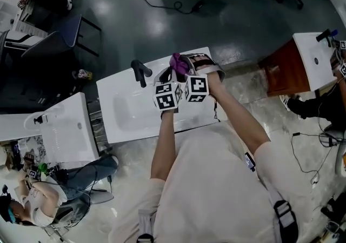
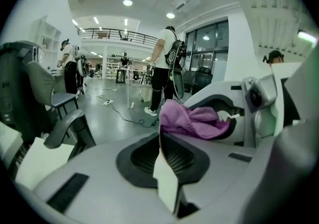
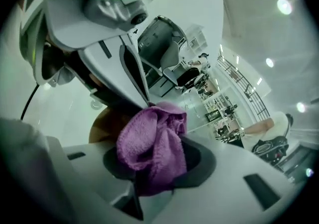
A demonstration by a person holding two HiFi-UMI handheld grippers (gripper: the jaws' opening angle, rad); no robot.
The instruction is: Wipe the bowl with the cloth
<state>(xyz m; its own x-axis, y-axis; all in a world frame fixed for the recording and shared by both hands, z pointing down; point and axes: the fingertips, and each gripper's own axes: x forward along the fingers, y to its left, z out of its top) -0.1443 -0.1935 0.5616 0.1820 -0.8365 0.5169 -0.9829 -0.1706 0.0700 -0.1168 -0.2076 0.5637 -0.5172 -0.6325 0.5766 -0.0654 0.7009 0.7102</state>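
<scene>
Standing at a white counter (image 1: 125, 131), the person holds both grippers close together over its right half, marker cubes side by side.

Right gripper (image 3: 154, 168): jaws clenched on the purple cloth (image 3: 149, 143). The cloth is bunched into a wad that bulges out past the jaw tips and hangs partly down over the lower jaw.

Left gripper (image 2: 162, 143): jaws closed on a thin white wall seen edge-on. This appears to be the rim of the bowl (image 2: 167, 180), though the angle is poor and little of the vessel shows. In the right gripper view, a brown curved surface sits just behind the cloth, close under the left gripper's jaws.

Relation: the cloth wad lies just beside the left jaws, near the pinched edge. Contact between cloth and rim cannot be confirmed.

Surroundings: the recessed basin (image 1: 128, 108) occupies the counter to the left of the grippers, with a black tap (image 1: 141, 72) at its far edge. The grippers sit near the counter's far right corner. Dark floor (image 1: 227, 20) lies beyond the far edge, pale floor along the right edge. A second white counter (image 1: 65, 128) stands just beside the left edge.
</scene>
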